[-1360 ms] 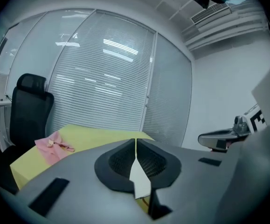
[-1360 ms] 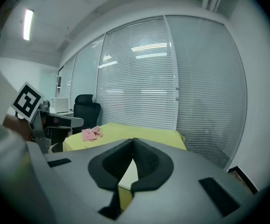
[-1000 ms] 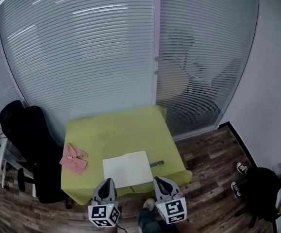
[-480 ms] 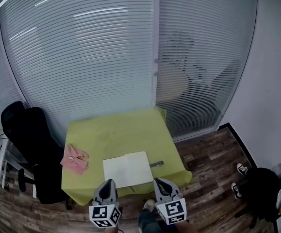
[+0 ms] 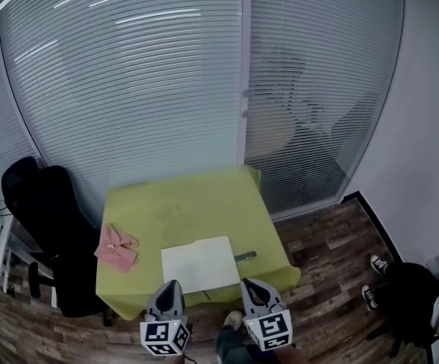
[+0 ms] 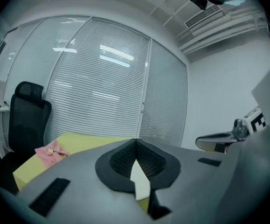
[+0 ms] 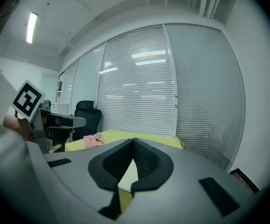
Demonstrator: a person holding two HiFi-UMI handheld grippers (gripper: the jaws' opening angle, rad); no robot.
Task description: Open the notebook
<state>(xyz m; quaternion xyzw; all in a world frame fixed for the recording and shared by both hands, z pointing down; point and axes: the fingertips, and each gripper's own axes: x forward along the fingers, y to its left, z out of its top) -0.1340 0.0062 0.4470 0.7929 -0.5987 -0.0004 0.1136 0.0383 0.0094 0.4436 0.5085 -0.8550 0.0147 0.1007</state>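
At the lower centre of the head view, the notebook (image 5: pixel 201 264) lies flat on the green table (image 5: pixel 181 203), close to the near edge. It shows as a white rectangle, and whether its cover is lifted at all I cannot tell. The left gripper (image 5: pixel 166 287) and right gripper (image 5: pixel 251 283) hang just below it at the bottom of the frame, apart from it. Both have their jaws closed tip to tip with nothing between them.

The likely trouble is the flat, thin cover. Closed jaws cannot pinch it, and a push along the table could slide the notebook toward the near edge instead of lifting a page. A grab that goes too deep may take several leaves at once. A sweep to the right could knock the small dark item (image 5: pixel 245 256) touching the notebook's right side. The pink cloth (image 5: pixel 115 247) at left is well clear.

No brand or words can be read. The only print is the 2 square markers on the grippers.
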